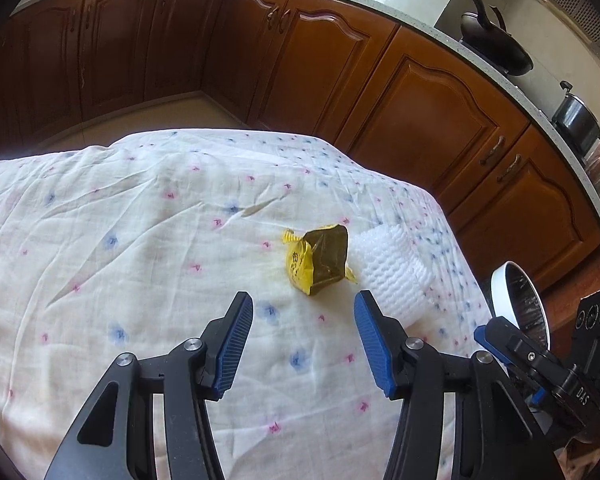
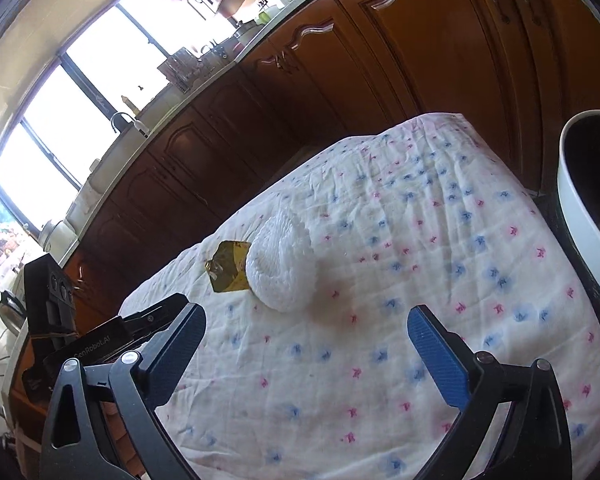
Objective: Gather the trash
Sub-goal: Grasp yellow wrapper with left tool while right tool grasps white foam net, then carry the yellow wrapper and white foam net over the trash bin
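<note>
Both grippers, left (image 1: 303, 338) and right (image 2: 306, 354), spread wide and empty at lower frame; yellow wrapper (image 1: 318, 261) touching white foam net (image 1: 392, 276) mid-frame on floral cloth (image 1: 120, 220).

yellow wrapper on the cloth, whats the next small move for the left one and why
Probably ease the left hand-held gripper forward and down around the wrapper: its jaws are open and empty, the wrapper lies just ahead between them, and the foam sits beside it.
</note>
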